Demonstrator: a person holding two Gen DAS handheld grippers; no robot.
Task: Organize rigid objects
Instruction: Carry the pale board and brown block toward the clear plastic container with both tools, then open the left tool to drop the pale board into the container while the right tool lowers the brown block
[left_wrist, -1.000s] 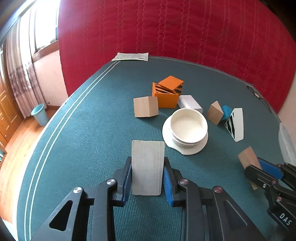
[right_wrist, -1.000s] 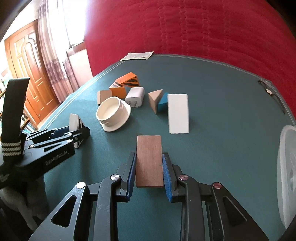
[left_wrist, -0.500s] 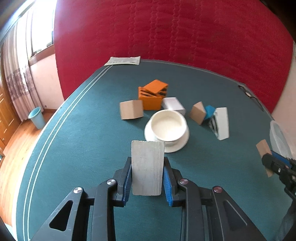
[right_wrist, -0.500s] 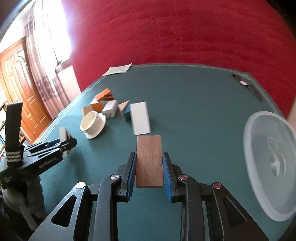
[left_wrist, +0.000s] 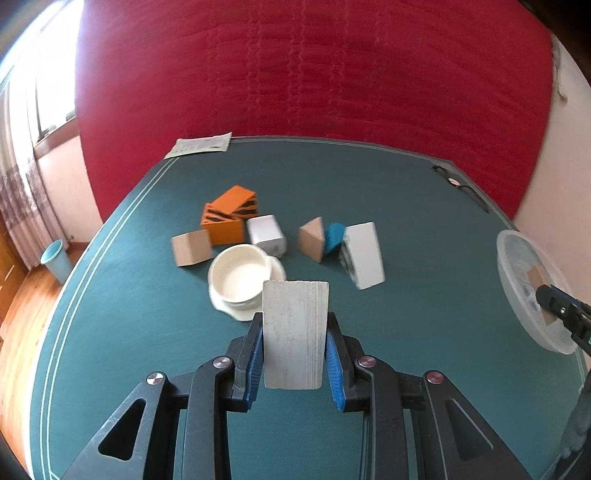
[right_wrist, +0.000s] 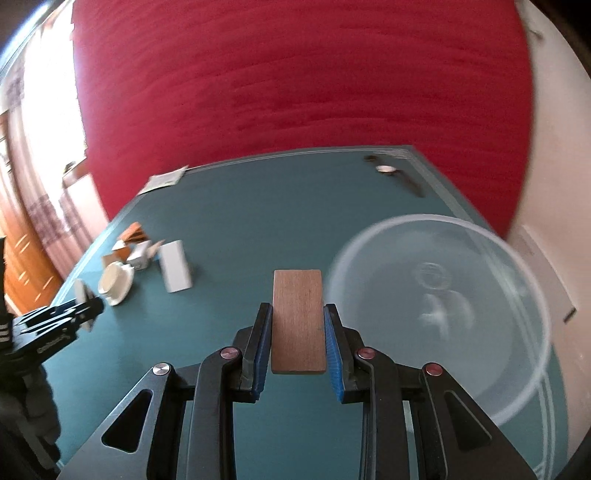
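My left gripper (left_wrist: 294, 332) is shut on a pale grey wooden block (left_wrist: 294, 334) and holds it above the green table. My right gripper (right_wrist: 297, 325) is shut on a brown wooden block (right_wrist: 297, 321), held just left of a clear plastic bowl (right_wrist: 439, 314). In the left wrist view the right gripper (left_wrist: 554, 302) with its brown block hangs over the bowl (left_wrist: 524, 291) at the right edge. A cluster of blocks lies mid-table: an orange block (left_wrist: 229, 216), a tan block (left_wrist: 191, 247), a white cube (left_wrist: 266, 234), a tan wedge (left_wrist: 312, 240), a blue piece (left_wrist: 334, 236) and a white slab (left_wrist: 364, 254).
A white bowl on a saucer (left_wrist: 242, 284) stands just ahead of the left gripper. A paper sheet (left_wrist: 201, 146) lies at the far left corner and a wristwatch (left_wrist: 456, 184) at the far right. A red padded wall backs the table. A blue bin (left_wrist: 55, 258) stands on the floor.
Both grippers have lifted and swung right with their blocks. The right gripper has come up beside the clear bowl, which now fills the right of its view.
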